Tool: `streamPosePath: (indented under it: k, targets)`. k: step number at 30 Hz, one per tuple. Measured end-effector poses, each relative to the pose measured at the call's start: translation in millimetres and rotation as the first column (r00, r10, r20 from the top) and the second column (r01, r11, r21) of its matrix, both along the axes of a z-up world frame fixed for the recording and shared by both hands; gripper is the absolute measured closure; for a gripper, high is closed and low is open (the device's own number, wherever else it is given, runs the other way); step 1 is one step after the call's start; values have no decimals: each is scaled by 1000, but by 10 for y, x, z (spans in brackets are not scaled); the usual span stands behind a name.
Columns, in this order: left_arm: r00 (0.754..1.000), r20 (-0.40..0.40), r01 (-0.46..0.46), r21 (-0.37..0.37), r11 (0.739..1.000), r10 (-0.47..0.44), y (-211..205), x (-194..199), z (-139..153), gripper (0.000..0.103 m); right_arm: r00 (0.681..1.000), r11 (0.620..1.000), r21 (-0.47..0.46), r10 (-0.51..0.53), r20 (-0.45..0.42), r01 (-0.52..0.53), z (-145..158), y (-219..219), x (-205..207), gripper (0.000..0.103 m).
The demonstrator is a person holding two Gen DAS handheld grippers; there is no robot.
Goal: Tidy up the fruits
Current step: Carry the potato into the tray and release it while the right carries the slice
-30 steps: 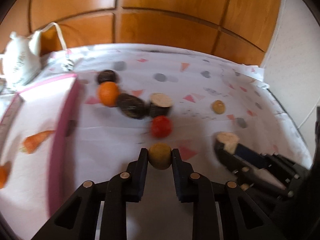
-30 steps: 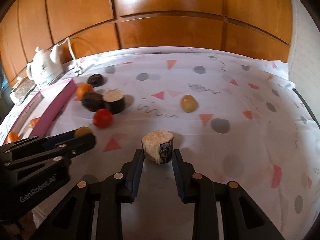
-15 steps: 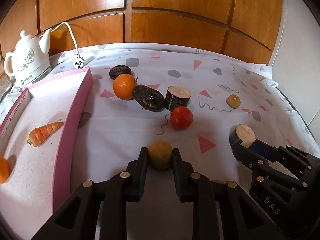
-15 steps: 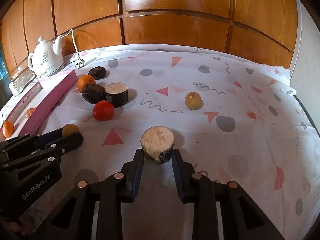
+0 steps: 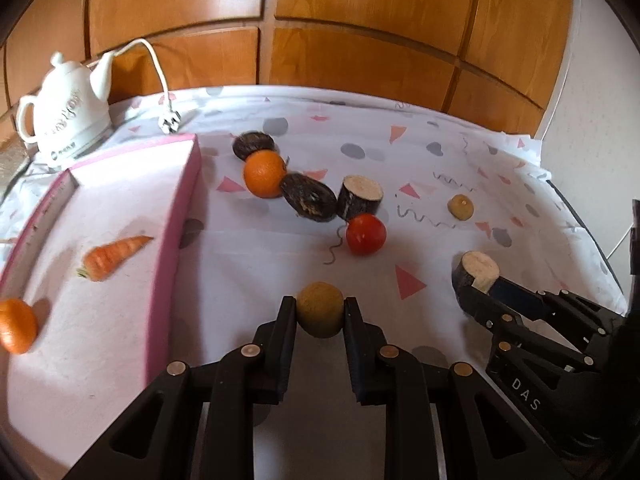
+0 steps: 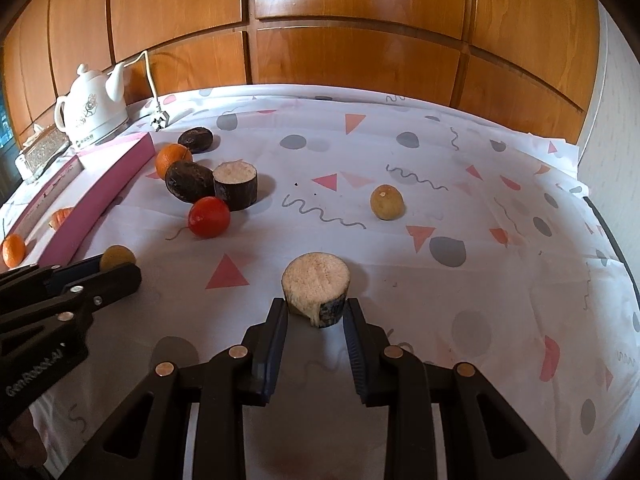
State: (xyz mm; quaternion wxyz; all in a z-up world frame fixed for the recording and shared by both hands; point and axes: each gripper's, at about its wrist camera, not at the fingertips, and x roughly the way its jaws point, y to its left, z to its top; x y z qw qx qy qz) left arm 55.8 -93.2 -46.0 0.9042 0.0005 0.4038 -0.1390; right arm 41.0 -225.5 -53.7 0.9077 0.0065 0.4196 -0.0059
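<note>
My left gripper is shut on a round yellow-brown fruit, held above the cloth right of the pink tray. The tray holds a carrot and an orange. My right gripper is shut on a cut dark-skinned chunk with a pale top. On the cloth lie an orange, two dark fruits, another cut chunk, a tomato and a second yellow-brown fruit.
A white kettle with its cord and plug stands at the back left behind the tray. Wooden panels close off the back. The patterned cloth ends at the right near a white wall.
Both grippers have kept their holds. The left wrist view has swung left and drawn back slightly, so the tray and kettle show more. The right gripper has barely moved.
</note>
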Motion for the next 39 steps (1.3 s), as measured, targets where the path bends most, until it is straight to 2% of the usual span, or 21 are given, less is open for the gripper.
streamPosePath:
  k: [2, 4, 6, 8, 10, 13, 16, 19, 22, 26, 31, 33, 34, 36, 38, 39]
  targets:
    - [1000, 18, 1, -13, 1000, 0, 33, -38, 81, 80, 1000, 1000, 7, 2, 11, -2, 54, 15, -20, 76]
    - [1000, 24, 0, -21, 1000, 1, 64, -59, 144, 80, 999, 1000, 9, 18, 31, -19, 155, 67, -41, 88]
    - [1000, 29, -11, -36, 999, 12, 122, -71, 214, 80, 998, 999, 23, 40, 42, -41, 234, 122, -41, 88]
    - [999, 37, -25, -44, 999, 27, 200, -74, 276, 80, 997, 998, -8, 59, 50, -58, 272, 209, -30, 89]
    - [998, 36, -44, -47, 998, 46, 269, -71, 304, 80, 997, 997, -19, 75, 26, -75, 228, 261, 6, 89]
    - [997, 50, -50, -51, 997, 53, 323, -105, 332, 80, 999, 997, 67, 43, -16, -42, 135, 184, 17, 88]
    - [998, 45, -50, -63, 997, 52, 333, -111, 325, 80, 999, 997, 63, 44, -31, -42, 73, 159, 5, 85]
    - [998, 38, -53, -73, 996, 56, 340, -111, 327, 80, 998, 996, 71, 53, -45, -49, 49, 151, 2, 73]
    - [997, 49, -48, -72, 996, 52, 329, -115, 350, 80, 999, 995, 101, 28, -35, -24, 82, 48, -34, 67]
    - [998, 43, -48, -80, 996, 52, 325, -101, 340, 80, 999, 992, 128, -16, -29, 20, 103, -131, -77, 66]
    - [997, 39, -58, -77, 995, 61, 347, -100, 334, 80, 999, 990, 136, -27, -43, 32, 64, -179, 111, 65]
    - [997, 41, -66, -79, 995, 70, 376, -102, 347, 80, 999, 992, 124, -20, -43, 25, 64, -145, 191, 57]
    - [996, 45, -73, -77, 994, 76, 396, -103, 355, 80, 999, 994, 108, -12, -41, 16, 56, -109, 264, 50]
    - [995, 49, -87, -74, 993, 90, 436, -104, 371, 80, 998, 997, 73, -5, -58, 10, 23, -59, 368, 50]
    - [993, 55, -101, -74, 992, 105, 502, -111, 392, 80, 998, 999, 43, -11, -60, 13, 3, -40, 409, 63]
    - [992, 57, -109, -72, 991, 113, 538, -112, 400, 80, 998, 999, 39, -9, -58, 11, -2, -35, 415, 63]
